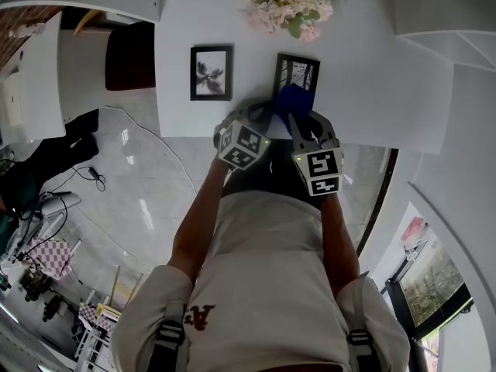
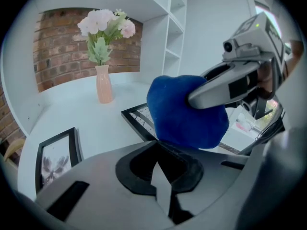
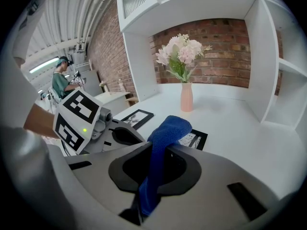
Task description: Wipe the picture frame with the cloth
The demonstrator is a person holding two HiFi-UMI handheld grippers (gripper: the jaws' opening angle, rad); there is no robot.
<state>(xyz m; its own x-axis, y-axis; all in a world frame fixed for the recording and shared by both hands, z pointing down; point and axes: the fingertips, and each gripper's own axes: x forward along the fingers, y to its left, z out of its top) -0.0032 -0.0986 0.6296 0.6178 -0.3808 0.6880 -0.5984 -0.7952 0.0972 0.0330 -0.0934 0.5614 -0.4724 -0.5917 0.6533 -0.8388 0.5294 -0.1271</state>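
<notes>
Blue terry cloth: clamped between the jaws of the right gripper, one end bunched and standing out past the jaw tips, the rest hanging back through the jaw opening.

Black-rimmed picture frame with a pale line print: lies flat on the white table, near the front edge. In the head view the bunched cloth covers the frame's near end. Whether cloth and frame touch: cannot tell from any view.

Left gripper: jaws together, nothing between them. It sits close beside the right gripper, on its left, tips pointed toward the cloth. In the left gripper view the cloth bulks just ahead of the tips.

Second black frame with a dark flower print: flat on the same table, to the left of the first frame and apart from it.

Slim pink vase with pale pink flowers: upright, farther back on the table, beyond both frames.

Background: red brick wall behind white shelving; a person in a green top stands far off to the left in the right gripper view.
</notes>
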